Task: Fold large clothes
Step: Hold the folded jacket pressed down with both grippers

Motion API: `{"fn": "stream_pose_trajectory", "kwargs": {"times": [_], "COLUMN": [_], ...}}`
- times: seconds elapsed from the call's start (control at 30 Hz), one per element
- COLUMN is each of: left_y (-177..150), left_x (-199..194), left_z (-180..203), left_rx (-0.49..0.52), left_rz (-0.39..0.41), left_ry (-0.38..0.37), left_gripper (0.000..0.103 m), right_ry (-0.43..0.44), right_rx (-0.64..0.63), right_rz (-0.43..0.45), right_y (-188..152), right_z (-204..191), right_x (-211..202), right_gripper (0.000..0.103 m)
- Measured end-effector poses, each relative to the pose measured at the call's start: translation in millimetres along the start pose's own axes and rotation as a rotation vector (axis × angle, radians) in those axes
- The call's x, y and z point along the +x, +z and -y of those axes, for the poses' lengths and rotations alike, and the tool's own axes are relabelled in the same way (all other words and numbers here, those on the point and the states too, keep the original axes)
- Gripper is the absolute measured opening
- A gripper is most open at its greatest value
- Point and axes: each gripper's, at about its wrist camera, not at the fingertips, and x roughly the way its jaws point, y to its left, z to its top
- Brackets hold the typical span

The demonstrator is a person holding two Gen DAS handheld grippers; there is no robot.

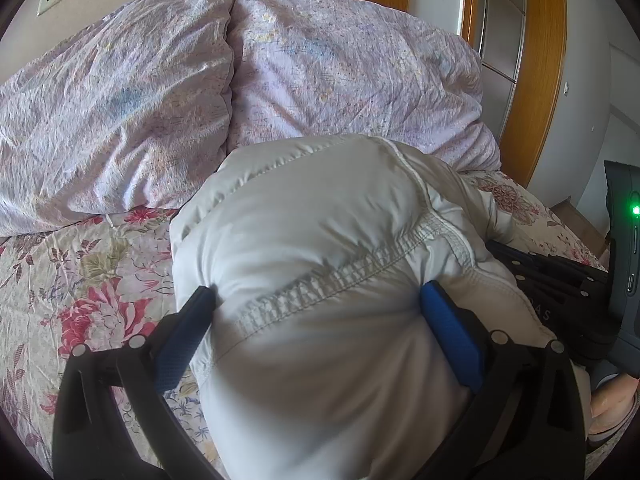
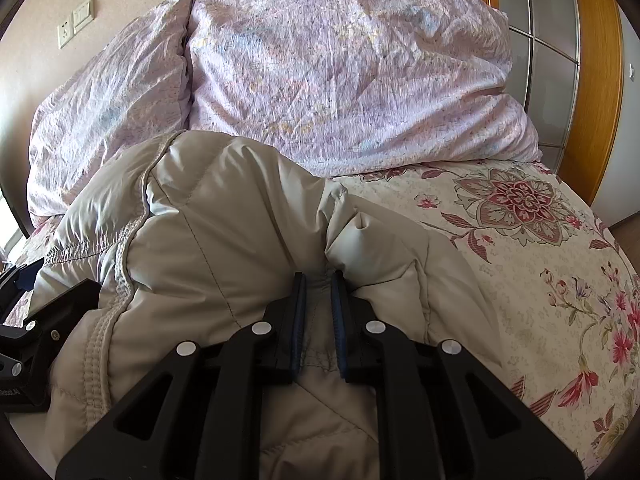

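Note:
A puffy pale grey-beige down jacket (image 1: pixel 320 232) lies bunched on the floral bed sheet (image 1: pixel 80 280). My left gripper (image 1: pixel 316 300) has its jaws wide apart, with a thick fold of the jacket filling the gap between the blue pads (image 1: pixel 452 332). In the right wrist view the same jacket (image 2: pixel 224 216) fills the lower left. My right gripper (image 2: pixel 319 284) is nearly closed, pinching a thin fold of jacket fabric between its pads. The right gripper's body shows at the right edge of the left wrist view (image 1: pixel 560 280).
Two lilac crumpled pillows (image 1: pixel 120 100) (image 1: pixel 340 68) lie at the head of the bed, also seen in the right wrist view (image 2: pixel 340 72). A wooden door frame (image 1: pixel 540 60) stands at the right. Bare floral sheet (image 2: pixel 540 260) lies right of the jacket.

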Motion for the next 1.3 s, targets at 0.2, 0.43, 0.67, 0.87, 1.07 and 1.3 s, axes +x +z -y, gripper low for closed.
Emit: {"fn": "stream_pose_trajectory", "kwargs": {"times": [0.2,0.43,0.67,0.87,1.07,1.3], "left_y": [-0.4,-1.1,-1.5,-2.3,-1.1,-1.5], "left_x": [-0.1,-1.1,-1.2,-1.7,-1.7,-0.2], "left_z": [0.0,-0.2,-0.6,-0.5,-1.7,-1.4], "left_rx": [-0.001,-0.004,-0.004,-0.005,-0.010,-0.016], "left_rz": [0.004,0.009,0.009,0.011,0.018,0.026], "left_ry": [0.000,0.002,0.001,0.004,0.007,0.013], "left_gripper": [0.101,0.101,0.101,0.101,0.101,0.101], "right_ry": [-0.001,-0.002,-0.003,-0.003,-0.004,-0.001], "right_rx": [-0.001,-0.002,-0.004,-0.006,-0.006,-0.002], "right_rz": [0.003,0.006,0.010,0.013,0.016,0.017], "right_y": [0.5,-0.4,-0.9,-1.9,-0.8,0.0], "right_z": [0.2,-0.2,0.0,-0.1,0.3,0.5], "right_x": [0.1,-0.3,-0.2,-0.8,0.2,0.8], "right_gripper": [0.013,0.013,0.013,0.013,0.013,0.013]}}
